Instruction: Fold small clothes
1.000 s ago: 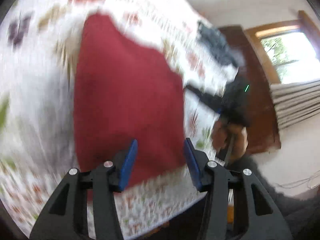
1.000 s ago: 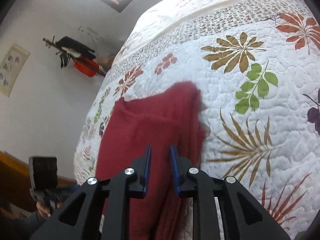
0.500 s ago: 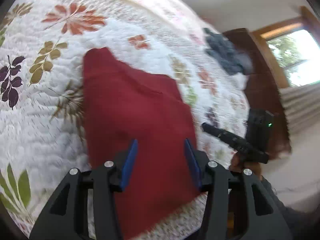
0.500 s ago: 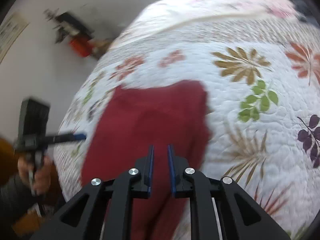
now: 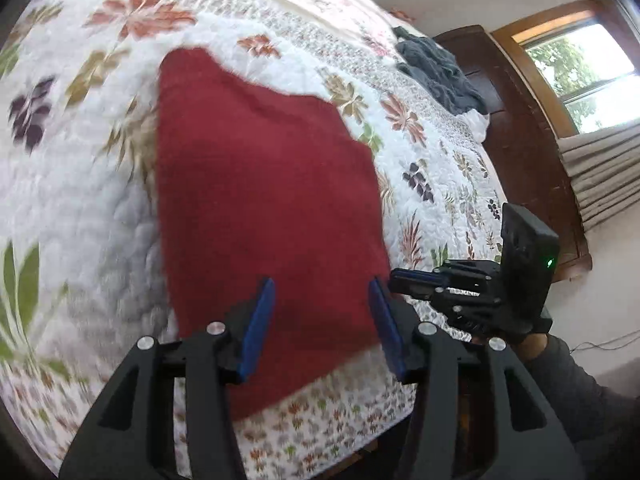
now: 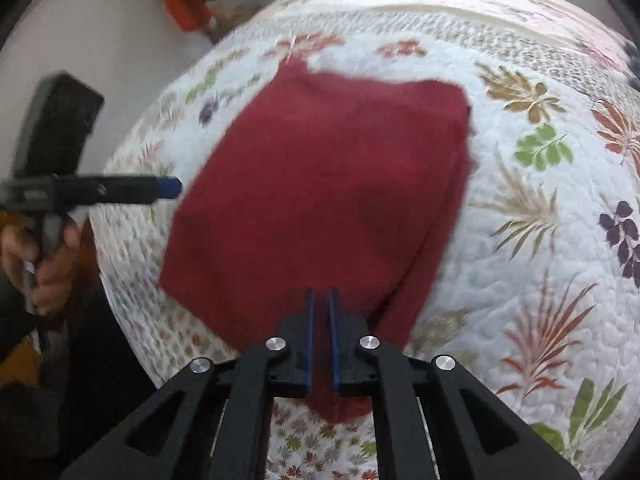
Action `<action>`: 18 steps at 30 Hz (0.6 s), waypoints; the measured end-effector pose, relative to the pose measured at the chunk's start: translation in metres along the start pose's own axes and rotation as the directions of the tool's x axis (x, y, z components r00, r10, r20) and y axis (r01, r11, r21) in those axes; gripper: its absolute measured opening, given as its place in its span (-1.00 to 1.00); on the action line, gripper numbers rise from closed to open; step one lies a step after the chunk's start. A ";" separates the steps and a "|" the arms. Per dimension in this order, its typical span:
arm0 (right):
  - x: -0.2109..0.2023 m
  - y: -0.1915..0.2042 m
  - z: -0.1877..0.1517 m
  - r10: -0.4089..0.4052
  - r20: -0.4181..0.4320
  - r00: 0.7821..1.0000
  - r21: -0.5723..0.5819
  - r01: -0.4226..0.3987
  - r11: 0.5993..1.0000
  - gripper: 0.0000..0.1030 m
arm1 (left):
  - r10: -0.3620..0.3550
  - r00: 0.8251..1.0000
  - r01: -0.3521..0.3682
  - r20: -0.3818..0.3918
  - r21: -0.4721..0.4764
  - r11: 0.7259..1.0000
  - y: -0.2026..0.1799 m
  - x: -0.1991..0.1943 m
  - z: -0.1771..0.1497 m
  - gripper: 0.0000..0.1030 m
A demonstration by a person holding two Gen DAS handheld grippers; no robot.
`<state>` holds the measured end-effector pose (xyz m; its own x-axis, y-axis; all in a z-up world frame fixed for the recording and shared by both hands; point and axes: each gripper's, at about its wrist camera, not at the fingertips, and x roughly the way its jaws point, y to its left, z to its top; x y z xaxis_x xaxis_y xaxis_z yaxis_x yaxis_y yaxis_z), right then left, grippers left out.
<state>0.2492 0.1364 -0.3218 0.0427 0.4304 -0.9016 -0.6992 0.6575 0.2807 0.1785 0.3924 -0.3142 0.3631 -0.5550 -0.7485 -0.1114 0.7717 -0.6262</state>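
Overhead, left tool [image 5: 322, 312] hovers spread above the red garment [image 5: 264, 208] — right tool [image 6: 322, 312] nearly closed, empty.

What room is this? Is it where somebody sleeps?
Most likely a bedroom. A big bed with a leafy quilt fills the view, a red garment lies on it, and a window with curtains is beside a dark wooden headboard.

A bed [image 5: 72, 208] covered by a white quilt printed with coloured leaves carried everything. A red garment [image 5: 264, 200] lay flat on it, near the bed's front edge. Well beyond the garment, a crumpled dark grey cloth [image 5: 438, 68] sat near the far corner.
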 end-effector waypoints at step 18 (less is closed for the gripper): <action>-0.006 -0.007 -0.045 -0.071 0.017 0.997 0.234 0.065 0.970 -0.85 | 0.161 0.985 -0.165 -0.059 -0.053 0.985 0.013 0.019 -0.052 0.20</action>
<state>0.2216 0.1011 -0.3337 0.1045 0.3932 -0.9135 -0.5089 0.8103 0.2906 0.1362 0.3762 -0.3480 0.2847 -0.4407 -0.8513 -0.2182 0.8350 -0.5052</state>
